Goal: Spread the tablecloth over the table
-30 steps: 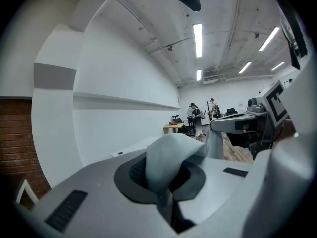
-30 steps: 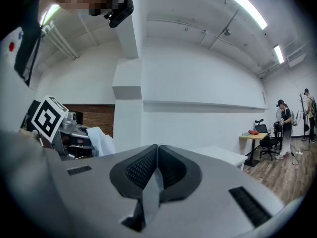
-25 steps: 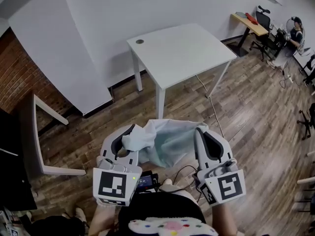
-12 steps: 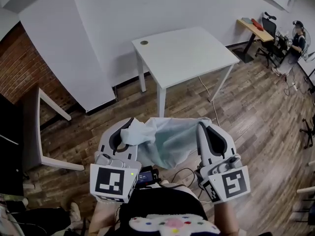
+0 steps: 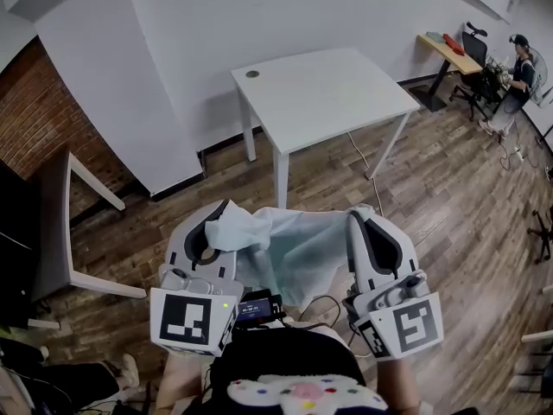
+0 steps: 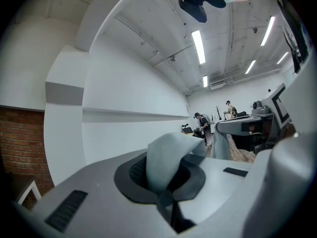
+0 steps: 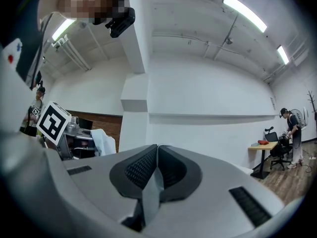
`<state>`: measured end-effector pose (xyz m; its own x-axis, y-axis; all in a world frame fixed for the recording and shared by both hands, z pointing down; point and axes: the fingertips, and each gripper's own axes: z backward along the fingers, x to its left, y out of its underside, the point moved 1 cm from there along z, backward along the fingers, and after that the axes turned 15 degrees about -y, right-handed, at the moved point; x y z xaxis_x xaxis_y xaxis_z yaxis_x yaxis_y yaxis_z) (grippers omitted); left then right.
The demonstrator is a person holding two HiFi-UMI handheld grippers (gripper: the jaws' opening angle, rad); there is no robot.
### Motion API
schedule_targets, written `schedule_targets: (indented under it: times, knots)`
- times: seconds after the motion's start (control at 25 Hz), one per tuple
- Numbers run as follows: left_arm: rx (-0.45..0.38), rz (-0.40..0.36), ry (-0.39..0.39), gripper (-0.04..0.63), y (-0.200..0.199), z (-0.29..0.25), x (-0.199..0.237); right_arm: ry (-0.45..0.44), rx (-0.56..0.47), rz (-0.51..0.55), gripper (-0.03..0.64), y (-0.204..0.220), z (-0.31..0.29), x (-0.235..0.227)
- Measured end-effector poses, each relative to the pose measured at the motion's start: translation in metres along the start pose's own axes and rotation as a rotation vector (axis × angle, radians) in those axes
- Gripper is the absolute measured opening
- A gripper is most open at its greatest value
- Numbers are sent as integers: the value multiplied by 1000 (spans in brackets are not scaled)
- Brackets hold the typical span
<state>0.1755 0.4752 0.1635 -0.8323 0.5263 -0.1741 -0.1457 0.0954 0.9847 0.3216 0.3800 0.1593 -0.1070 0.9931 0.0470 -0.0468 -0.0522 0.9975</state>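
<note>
A pale blue-white tablecloth (image 5: pixel 289 249) hangs bunched between my two grippers, in front of my body. My left gripper (image 5: pixel 218 219) is shut on one corner of it; a fold of the cloth (image 6: pixel 166 160) sticks up from the dark pads. My right gripper (image 5: pixel 363 217) is shut on the other edge, and a thin strip of the cloth (image 7: pixel 151 192) shows pinched between its pads. The white table (image 5: pixel 324 93) stands bare ahead of me, beyond the cloth, near the white wall. Both grippers point level toward it.
A white frame or chair (image 5: pixel 73 232) stands at the left by the brick wall (image 5: pixel 30 137). Cables (image 5: pixel 367 167) trail on the wooden floor by the table's right legs. A desk with chairs and a person (image 5: pixel 518 67) is at the far right.
Both grippers have risen a little with the cloth, and the cloth hangs more stretched between them. The table sits slightly nearer in the head view than a second ago.
</note>
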Motion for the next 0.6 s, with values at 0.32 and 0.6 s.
schedule_targets:
  times: [0.32,0.6]
  knots:
    - [-9,17,15,12,4,-41,0,46,9,-7,35,8,-15,-28]
    - [-4,41,28,12,13,-102,11,62,27,5,35,15,-57,-64]
